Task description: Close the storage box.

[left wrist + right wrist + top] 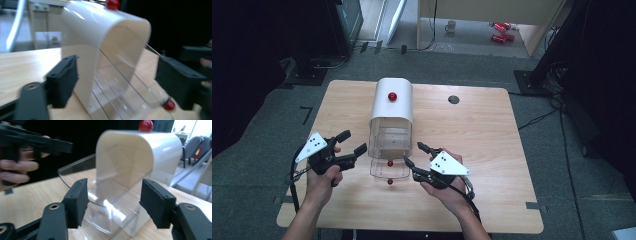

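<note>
A: What do we see along our left gripper [117,82]?

B: Its two black jaws stand wide apart, holding nothing. Between them we see the white arched box [100,42] on the wooden table [22,62], with a red knob [113,3] on its top.

A: And its front?

B: A clear door [132,87] hangs open toward us, tilted down, with a small red knob [169,105] near its lower edge. We find the whole picture rather blurred.

A: Anything at the right?

B: The other gripper [197,53], dark, at the edge, just past our right jaw; we cannot tell how its jaws stand.
</note>
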The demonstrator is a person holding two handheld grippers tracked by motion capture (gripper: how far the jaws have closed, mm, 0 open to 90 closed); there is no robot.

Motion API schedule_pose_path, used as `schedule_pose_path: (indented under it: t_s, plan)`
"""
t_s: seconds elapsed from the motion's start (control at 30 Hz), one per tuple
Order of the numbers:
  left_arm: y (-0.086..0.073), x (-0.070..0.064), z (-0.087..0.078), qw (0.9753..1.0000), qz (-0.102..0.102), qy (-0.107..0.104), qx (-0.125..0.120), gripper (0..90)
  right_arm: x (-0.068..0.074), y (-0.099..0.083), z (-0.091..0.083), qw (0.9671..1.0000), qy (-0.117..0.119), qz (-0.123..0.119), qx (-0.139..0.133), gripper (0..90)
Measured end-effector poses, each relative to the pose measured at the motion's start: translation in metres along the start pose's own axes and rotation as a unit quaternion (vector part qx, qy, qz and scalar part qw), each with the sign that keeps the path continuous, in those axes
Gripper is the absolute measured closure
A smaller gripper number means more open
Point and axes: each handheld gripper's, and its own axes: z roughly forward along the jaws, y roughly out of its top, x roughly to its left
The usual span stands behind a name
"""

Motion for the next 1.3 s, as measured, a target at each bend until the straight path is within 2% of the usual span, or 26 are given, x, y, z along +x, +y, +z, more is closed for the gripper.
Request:
schedule_pose_path:
  t_s: [0.07,0.1,0.13,0.2,0.27,0.37,0.43,0.47,0.53,0.57,0.6,0.63,0.73,0.77,0.8,0.83,0.9,0.97,1.03,1.1,1.13,1.17,1.2,1.23,1.27,1.3]
  plan:
    - [0.009,-0.001,0.006,0.9997,0.006,0.022,0.003,25.1,0.003,0.001,-0.001,1.0,0.001,-0.004,-0.002,43.6]
    - [0.013,-0.002,0.009,0.9997,0.007,0.025,0.003,26.5,0.005,0.003,-0.001,0.9999,0.007,-0.009,-0.006,45.4]
    - [0.02,-0.006,0.018,0.9987,0.023,0.044,0.006,32.9,0.009,0.006,-0.002,0.9996,0.025,-0.01,-0.004,49.3]
    - [0.022,-0.007,0.022,0.9982,0.029,0.051,0.01,35.2,0.01,0.007,-0.001,0.9994,0.033,-0.012,-0.004,51.3]
    - [0.028,-0.008,0.036,0.9965,0.037,0.071,0.024,44.5,0.011,0.008,0.001,0.9982,0.058,-0.013,0.005,56.5]
    - [0.029,-0.007,0.043,0.9953,0.042,0.081,0.033,49.5,0.009,0.008,0.004,0.9976,0.066,-0.014,0.011,58.3]
    - [0.029,-0.008,0.051,0.9943,0.052,0.085,0.037,55.7,0.005,0.006,0.008,0.9961,0.085,-0.005,0.021,59.0]
    - [0.029,-0.008,0.051,0.9943,0.052,0.085,0.037,57.7,0.005,0.006,0.008,0.9961,0.085,-0.005,0.021,59.0]
    - [0.033,-0.013,0.057,0.9913,0.075,0.1,0.041,60.3,0.004,0.007,0.013,0.9943,0.101,-0.014,0.029,58.9]
    - [0.033,-0.013,0.057,0.9913,0.075,0.1,0.041,61.4,0.004,0.007,0.013,0.9943,0.101,-0.014,0.029,58.9]
    - [0.035,-0.019,0.062,0.9882,0.097,0.11,0.046,63.2,0.006,0.007,0.015,0.9934,0.109,-0.019,0.03,58.9]
    - [0.035,-0.021,0.065,0.986,0.107,0.118,0.049,64.6,0.006,0.008,0.016,0.9931,0.111,-0.024,0.03,58.8]
    - [0.036,-0.027,0.071,0.9786,0.129,0.151,0.055,70.4,0.008,0.007,0.02,0.993,0.109,-0.031,0.034,58.0]
    - [0.036,-0.027,0.071,0.9786,0.129,0.151,0.055,70.8,0.009,0.007,0.021,0.9932,0.105,-0.035,0.036,57.2]
    - [0.037,-0.03,0.073,0.9745,0.142,0.164,0.058,71.4,0.01,0.007,0.021,0.9933,0.102,-0.041,0.035,56.3]
    - [0.037,-0.032,0.074,0.9722,0.147,0.172,0.058,72.5,0.011,0.006,0.02,0.9939,0.097,-0.04,0.033,56.2]
    - [0.036,-0.035,0.075,0.9696,0.153,0.182,0.058,73.7,0.017,0.005,0.015,0.9944,0.098,-0.032,0.025,60.2]
    - [0.036,-0.036,0.076,0.9699,0.149,0.184,0.058,74.1,0.027,-0.002,0.01,0.9939,0.104,-0.021,0.028,66.6]
    - [0.037,-0.035,0.076,0.9701,0.145,0.185,0.059,74.2,0.041,-0.016,0.009,0.9933,0.105,-0.012,0.046,71.1]
    - [0.036,-0.036,0.077,0.969,0.147,0.19,0.06,74.9,0.053,-0.03,0.011,0.994,0.087,-0.015,0.065,71.9]
    - [0.036,-0.037,0.077,0.9681,0.147,0.194,0.061,75.6,0.057,-0.035,0.012,0.9951,0.066,-0.017,0.072,71.7]
    - [0.036,-0.037,0.077,0.9681,0.147,0.194,0.061,76.2,0.057,-0.035,0.012,0.9951,0.066,-0.017,0.072,71.7]
    - [0.036,-0.038,0.077,0.9669,0.149,0.197,0.062,76.2,0.06,-0.038,0.014,0.996,0.046,-0.005,0.076,71.4]
    - [0.035,-0.039,0.078,0.9658,0.151,0.201,0.062,76.8,0.061,-0.041,0.015,0.9965,0.027,0.019,0.077,71.1]
    - [0.035,-0.04,0.078,0.9635,0.158,0.206,0.063,77.9,0.061,-0.044,0.018,0.9939,-0.001,0.071,0.085,71.5]
    - [0.035,-0.04,0.078,0.9635,0.158,0.206,0.063,78.7,0.062,-0.044,0.021,0.9926,-0.006,0.087,0.084,71.6]
